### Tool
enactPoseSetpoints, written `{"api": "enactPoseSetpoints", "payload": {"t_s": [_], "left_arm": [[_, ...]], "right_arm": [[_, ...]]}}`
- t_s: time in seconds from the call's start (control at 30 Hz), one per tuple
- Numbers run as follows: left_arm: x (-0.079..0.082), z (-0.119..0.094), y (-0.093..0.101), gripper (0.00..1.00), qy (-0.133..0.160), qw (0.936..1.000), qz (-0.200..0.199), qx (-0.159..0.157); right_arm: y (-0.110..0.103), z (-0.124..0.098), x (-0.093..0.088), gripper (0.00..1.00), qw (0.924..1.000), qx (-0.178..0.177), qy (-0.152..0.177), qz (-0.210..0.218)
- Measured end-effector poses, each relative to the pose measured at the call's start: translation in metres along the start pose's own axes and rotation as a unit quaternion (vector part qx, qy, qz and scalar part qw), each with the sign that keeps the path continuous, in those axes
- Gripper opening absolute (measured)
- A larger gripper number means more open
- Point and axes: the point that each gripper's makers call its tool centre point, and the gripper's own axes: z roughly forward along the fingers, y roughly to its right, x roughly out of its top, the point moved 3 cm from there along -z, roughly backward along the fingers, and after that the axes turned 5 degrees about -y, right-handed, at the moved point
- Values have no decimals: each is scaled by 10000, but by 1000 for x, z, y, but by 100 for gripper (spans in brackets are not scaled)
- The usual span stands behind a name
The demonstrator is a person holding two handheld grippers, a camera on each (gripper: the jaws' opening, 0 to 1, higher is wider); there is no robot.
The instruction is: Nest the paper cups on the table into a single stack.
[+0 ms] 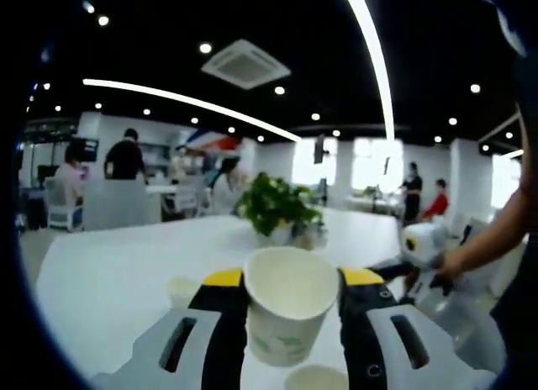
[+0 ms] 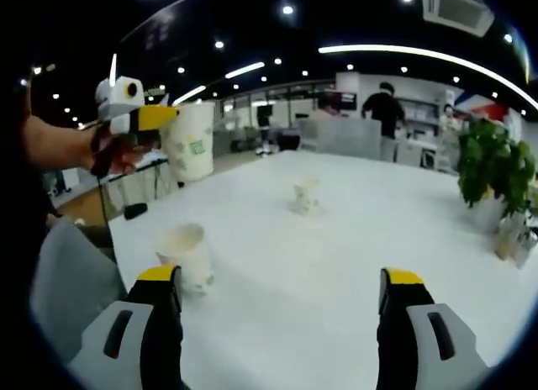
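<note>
Now your left gripper (image 1: pixel 291 291) pinches a paper cup (image 1: pixel 290 303) aloft; your right gripper (image 2: pixel 280 291) is spread, empty. Lower it squarely over the cup (image 2: pixel 191 254) at nine o'clock in the right gripper view, rims level.

White paper cups (image 1: pixel 288 310) with green print, white table (image 2: pixel 336 239), yellow-tipped black jaws.

Setting: I read this as an open-plan office or canteen hall.
Evidence: black ceiling (image 1: pixel 168 37) with strip lights (image 1: pixel 370 54), white tables (image 2: pixel 353 230), seated people (image 1: pixel 126 159), potted plant (image 1: pixel 273 205).
</note>
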Motion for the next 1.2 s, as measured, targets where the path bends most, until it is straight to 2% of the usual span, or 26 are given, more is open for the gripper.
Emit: {"api": "enactPoseSetpoints", "payload": {"t_s": [0.3, 0.83, 1.07, 1.2], "left_arm": [[-10, -8, 15, 40, 150, 9997, -148, 154], [-11, -10, 18, 40, 137, 9998, -84, 94], [-19, -10, 18, 41, 214, 9997, -131, 55], [-27, -10, 19, 41, 161, 9998, -49, 67]], "right_arm": [[0, -1, -1, 96, 10000, -7, 4, 20], [1, 0, -3, 96, 10000, 7, -23, 3], [0, -1, -4, 96, 10000, 7, -30, 7], [0, -1, -5, 96, 10000, 6, -40, 16]]}}
